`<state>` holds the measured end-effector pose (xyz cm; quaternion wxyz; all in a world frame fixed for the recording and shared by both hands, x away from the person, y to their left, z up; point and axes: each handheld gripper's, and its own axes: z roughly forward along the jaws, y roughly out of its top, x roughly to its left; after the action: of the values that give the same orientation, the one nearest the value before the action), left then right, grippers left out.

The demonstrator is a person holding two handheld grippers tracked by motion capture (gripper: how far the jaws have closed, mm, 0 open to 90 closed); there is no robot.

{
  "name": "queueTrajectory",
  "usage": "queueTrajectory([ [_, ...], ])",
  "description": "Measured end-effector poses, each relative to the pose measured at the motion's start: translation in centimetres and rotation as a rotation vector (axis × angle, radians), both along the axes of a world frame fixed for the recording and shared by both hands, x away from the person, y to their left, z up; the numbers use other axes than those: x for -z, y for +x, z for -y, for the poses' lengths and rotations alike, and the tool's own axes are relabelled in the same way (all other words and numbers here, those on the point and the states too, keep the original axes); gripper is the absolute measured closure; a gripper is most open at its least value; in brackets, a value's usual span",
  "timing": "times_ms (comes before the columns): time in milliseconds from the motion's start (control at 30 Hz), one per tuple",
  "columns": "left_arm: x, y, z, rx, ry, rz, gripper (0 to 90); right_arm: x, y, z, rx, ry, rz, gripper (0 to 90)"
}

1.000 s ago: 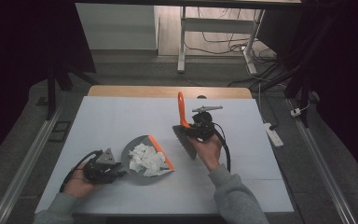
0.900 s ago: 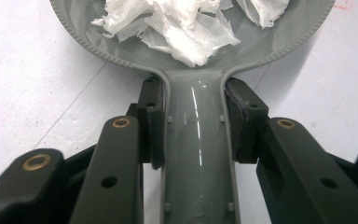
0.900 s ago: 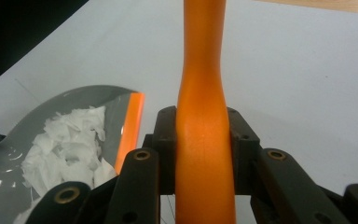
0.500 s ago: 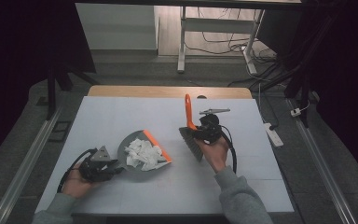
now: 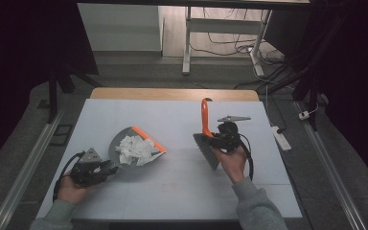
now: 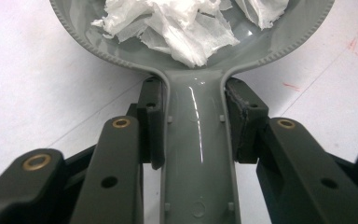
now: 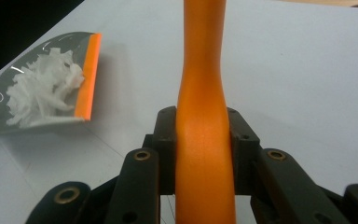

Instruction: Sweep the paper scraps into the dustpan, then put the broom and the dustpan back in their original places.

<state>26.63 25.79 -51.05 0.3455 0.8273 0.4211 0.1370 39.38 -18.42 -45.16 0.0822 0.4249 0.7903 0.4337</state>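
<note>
On the white worktop (image 5: pixel 182 191), the left tool (image 5: pixel 106 167) pinches the grey dustpan (image 5: pixel 124 153) by its handle — torn paper scraps (image 5: pixel 135 148) heaped inside — while the right tool (image 5: pixel 215 139) clamps the brush (image 5: pixel 205 129) by its orange handle, well apart.

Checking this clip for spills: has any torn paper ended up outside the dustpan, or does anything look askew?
Nothing stands out. The white torn paper scraps all lie inside the grey plastic dustpan with the orange lip.

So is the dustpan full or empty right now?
Partly full. The dustpan holds a heap of torn white paper behind its orange lip; the left gripper clamps its handle.
</note>
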Motion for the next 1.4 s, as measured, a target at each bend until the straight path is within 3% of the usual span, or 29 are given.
queueTrajectory([
  [200, -0.2, -0.2, -0.5, -0.068, -0.033, -0.009, 62.7, 0.2, -0.9, 1.8, 0.015, 0.006, -0.001, 70.4],
  [567, -0.5, -1.3, -1.1, -0.201, -0.03, -0.022, 62.7, 0.1, -2.0, 4.1, 0.031, 0.012, 0.005, 70.4],
  [1133, 0.1, -1.9, -2.1, -0.339, 0.017, -0.039, 62.6, -0.1, -2.6, 4.6, 0.022, 0.013, 0.015, 70.4],
  [1400, 0.4, -1.1, -2.1, -0.391, 0.036, -0.036, 62.5, 0.1, -2.6, 4.3, 0.013, 0.008, 0.012, 70.4],
])
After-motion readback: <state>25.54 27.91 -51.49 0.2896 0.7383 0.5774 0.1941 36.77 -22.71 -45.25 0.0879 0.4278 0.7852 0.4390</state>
